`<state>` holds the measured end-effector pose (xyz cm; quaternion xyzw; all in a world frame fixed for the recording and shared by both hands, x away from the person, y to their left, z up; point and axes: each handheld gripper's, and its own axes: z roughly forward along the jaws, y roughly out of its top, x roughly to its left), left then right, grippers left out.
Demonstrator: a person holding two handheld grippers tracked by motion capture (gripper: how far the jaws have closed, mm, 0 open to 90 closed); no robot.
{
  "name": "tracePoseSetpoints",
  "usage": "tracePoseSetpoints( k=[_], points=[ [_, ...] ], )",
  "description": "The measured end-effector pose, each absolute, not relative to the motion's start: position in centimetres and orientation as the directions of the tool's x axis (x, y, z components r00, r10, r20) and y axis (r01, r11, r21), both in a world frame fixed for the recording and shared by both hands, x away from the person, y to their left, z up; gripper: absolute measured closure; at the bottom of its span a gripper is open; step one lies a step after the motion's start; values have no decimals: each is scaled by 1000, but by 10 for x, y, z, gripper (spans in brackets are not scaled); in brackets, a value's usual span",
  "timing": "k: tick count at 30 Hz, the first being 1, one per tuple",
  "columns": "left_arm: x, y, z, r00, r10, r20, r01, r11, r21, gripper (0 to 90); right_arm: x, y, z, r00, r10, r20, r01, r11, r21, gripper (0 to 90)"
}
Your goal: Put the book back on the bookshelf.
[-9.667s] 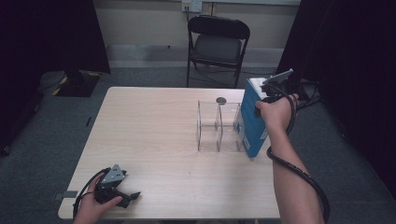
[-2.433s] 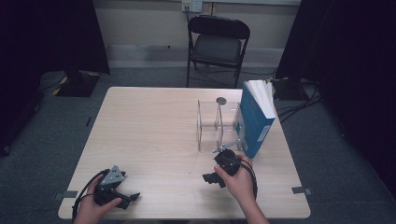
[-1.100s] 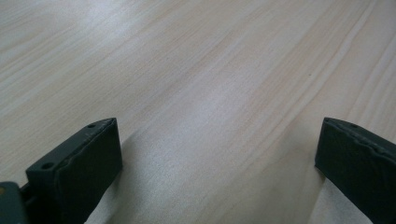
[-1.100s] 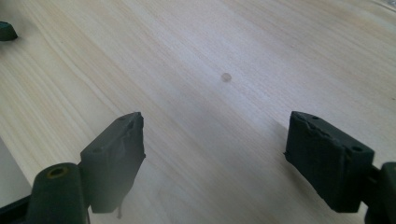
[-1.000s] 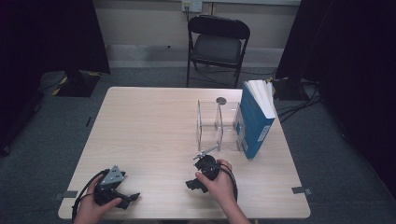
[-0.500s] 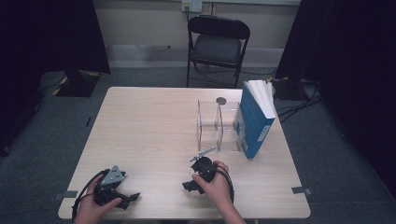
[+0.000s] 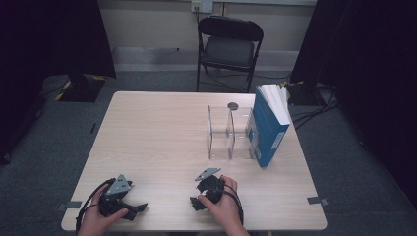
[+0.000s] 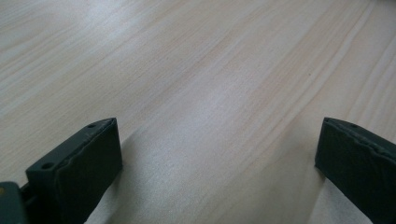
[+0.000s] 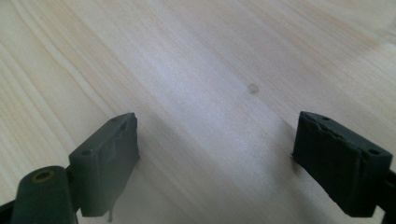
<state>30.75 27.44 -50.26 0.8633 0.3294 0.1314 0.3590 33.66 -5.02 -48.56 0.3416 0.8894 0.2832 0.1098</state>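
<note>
A bare recording room or lab rather than a home. A pale wood-grain table stands alone on grey carpet, with black curtains hanging at nine and three o'clock. At twelve o'clock a black folding chair faces a plain wall with a socket; cables trail across the floor at two o'clock.

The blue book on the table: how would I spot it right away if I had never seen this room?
Start at the pale wooden table and look to its far right side, in front of the black folding chair. There the blue book stands upright, leaning against a clear acrylic rack. It is the only coloured, solid thing there; the rack is see-through and empty.
</note>
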Motion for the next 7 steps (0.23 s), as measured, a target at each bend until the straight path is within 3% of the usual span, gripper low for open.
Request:
tracePoseSetpoints(
  k=[7],
  points=[
    [307,274,-503,748,663,-9,474,-525,707,0,334,-52,-488,-745,667,2,532,593,605,130]
  ],
)
